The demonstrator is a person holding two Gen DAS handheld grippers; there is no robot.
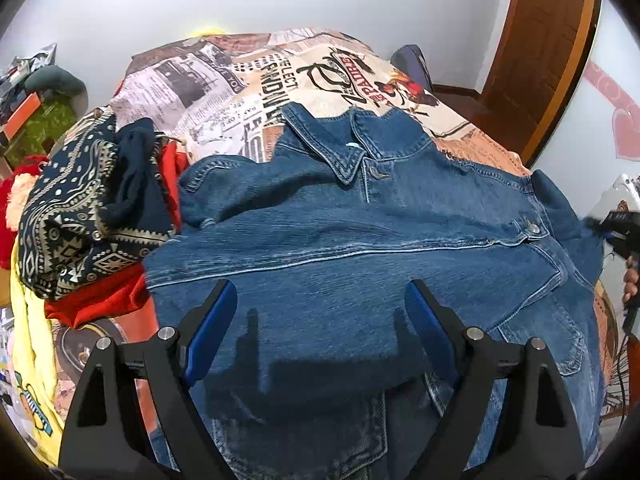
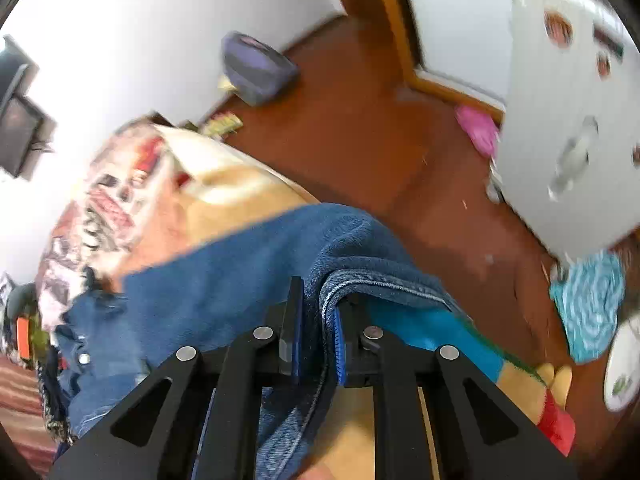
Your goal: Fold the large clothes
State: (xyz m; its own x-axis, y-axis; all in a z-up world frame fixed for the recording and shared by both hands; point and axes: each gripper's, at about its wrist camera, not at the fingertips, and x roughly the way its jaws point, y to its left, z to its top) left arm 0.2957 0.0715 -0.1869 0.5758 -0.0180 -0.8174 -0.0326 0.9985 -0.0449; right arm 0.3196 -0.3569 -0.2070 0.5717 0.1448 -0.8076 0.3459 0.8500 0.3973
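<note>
Jacket: denim jacket (image 1: pixel 360 240) spread front-up across the printed bedspread (image 1: pixel 248 80).
Right gripper (image 2: pixel 318 320): clamped on the jacket's edge.
Left gripper (image 1: pixel 320 320): wide, empty, above the denim.
Next: probably fold that side inward.

I am looking at a bed (image 1: pixel 472 136) wearing a newspaper-print cover. A blue denim jacket (image 1: pixel 360 240) is lying spread across it, collar toward the far end. Beside the jacket, on the left, a heap of clothes is sitting: a navy patterned cloth (image 1: pixel 68 216) over a red garment (image 1: pixel 100 300), with a yellow garment (image 1: pixel 32 352) lying at the near edge.
</note>
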